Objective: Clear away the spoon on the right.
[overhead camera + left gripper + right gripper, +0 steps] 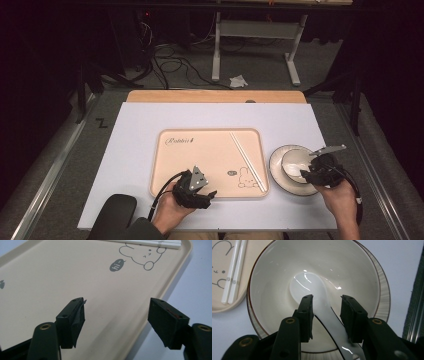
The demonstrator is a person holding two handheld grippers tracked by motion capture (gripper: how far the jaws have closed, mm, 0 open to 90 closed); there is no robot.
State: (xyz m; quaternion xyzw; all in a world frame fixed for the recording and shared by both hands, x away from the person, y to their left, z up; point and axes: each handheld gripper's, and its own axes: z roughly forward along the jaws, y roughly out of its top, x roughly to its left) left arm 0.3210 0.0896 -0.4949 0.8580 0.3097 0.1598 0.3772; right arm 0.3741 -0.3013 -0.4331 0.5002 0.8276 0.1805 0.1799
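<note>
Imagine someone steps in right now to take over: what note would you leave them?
Left gripper: open, holding nothing, over the tray's near edge.
Right gripper: jaws open on either side of the white spoon's handle, not yet closed on it.
The spoon lies in the bowl, which sits on a plate right of the tray. White chopsticks lie on the tray's right side.
Done: chopsticks on the tray.
Left, probably: grip the spoon and move it.
</note>
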